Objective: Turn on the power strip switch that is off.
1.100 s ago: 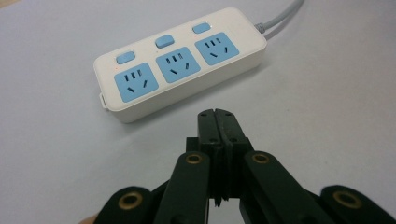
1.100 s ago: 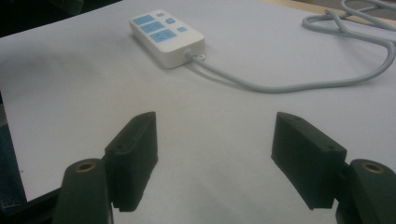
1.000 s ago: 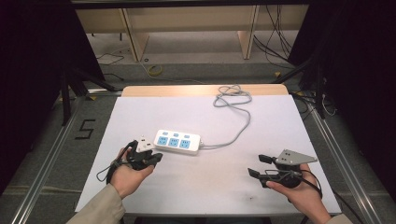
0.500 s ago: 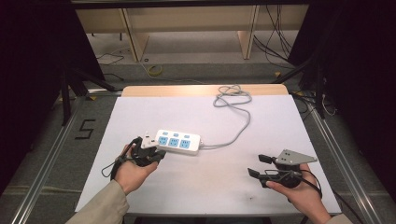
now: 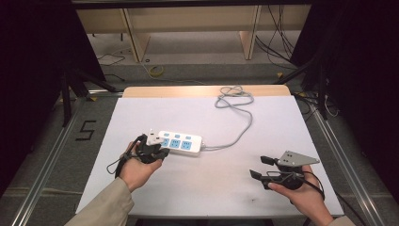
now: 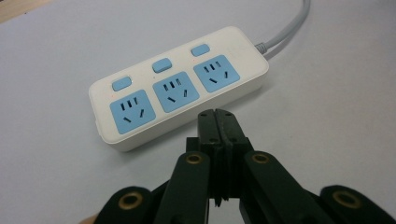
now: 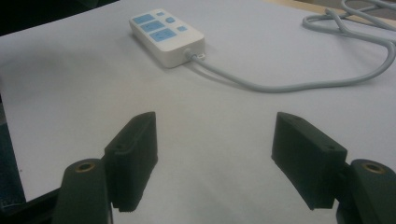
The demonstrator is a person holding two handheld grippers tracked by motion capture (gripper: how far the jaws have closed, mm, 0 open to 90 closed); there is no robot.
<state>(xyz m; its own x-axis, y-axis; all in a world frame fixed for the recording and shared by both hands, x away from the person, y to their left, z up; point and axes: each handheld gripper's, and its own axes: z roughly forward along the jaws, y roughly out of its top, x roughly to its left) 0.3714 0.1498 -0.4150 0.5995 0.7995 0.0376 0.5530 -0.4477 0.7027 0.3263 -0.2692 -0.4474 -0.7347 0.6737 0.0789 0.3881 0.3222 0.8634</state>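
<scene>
- While the left gripper (image 6: 215, 122) hangs just short of the power strip (image 6: 180, 95), its fingers (image 6: 208, 128) are pressed together with nothing between them, which suits poking at a button rather than grasping.
- The power strip lies flat on the white desk (image 5: 211, 117), left of middle, with its three blue sockets and three blue switches (image 6: 161, 65) facing up, so every button can be reached from above.
- Its grey cord (image 5: 237, 125) runs off the right end and loops toward the far edge of the desk, slack, so I judge a light push should not drag the strip.
- The right gripper (image 5: 261, 167) rests well apart at the near right, its fingers (image 7: 133, 149) spread wide and empty, seemingly kept out of the way.
- In the high view, the left hand (image 5: 139, 167) holds its gripper at the strip's left end.
</scene>
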